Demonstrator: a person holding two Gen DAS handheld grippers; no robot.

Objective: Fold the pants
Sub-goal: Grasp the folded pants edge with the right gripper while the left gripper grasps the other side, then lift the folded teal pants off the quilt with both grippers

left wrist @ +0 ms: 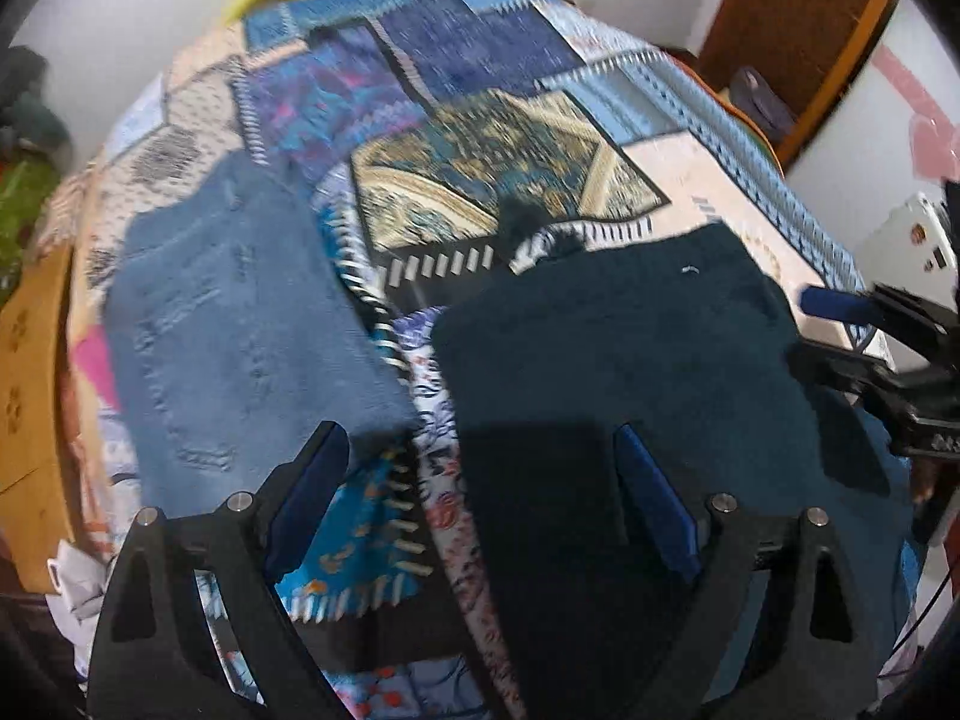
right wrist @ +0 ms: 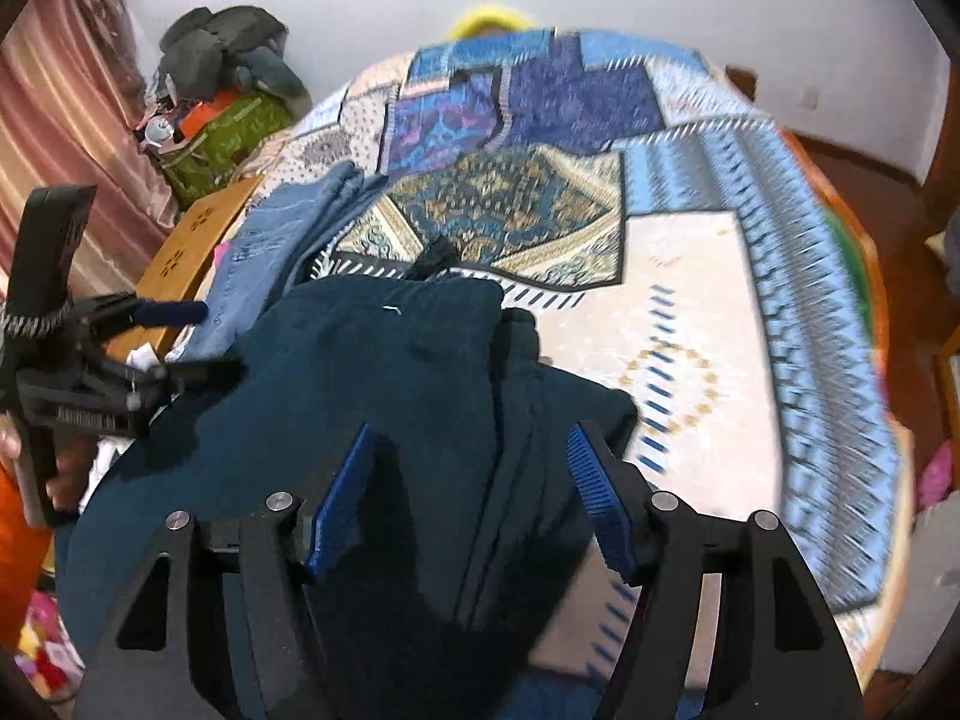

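Note:
Dark teal pants (left wrist: 618, 372) lie folded on a patchwork bedspread (left wrist: 480, 150); they also show in the right wrist view (right wrist: 372, 396). My left gripper (left wrist: 480, 450) is open and empty, hovering above the pants' left edge. My right gripper (right wrist: 468, 450) is open and empty above the pants' thick folded edge. Each gripper appears in the other's view, the right one (left wrist: 840, 330) at the pants' right edge and the left one (right wrist: 174, 342) at their left edge. A folded pair of blue jeans (left wrist: 240, 324) lies to the left of the dark pants.
A wooden board (right wrist: 192, 252) sits at the bed's left side. A green box with a pile of clothes (right wrist: 222, 120) stands by the pink curtain. A brown door (left wrist: 798, 18) is at the far right. The bedspread's pale panel (right wrist: 690, 330) lies right of the pants.

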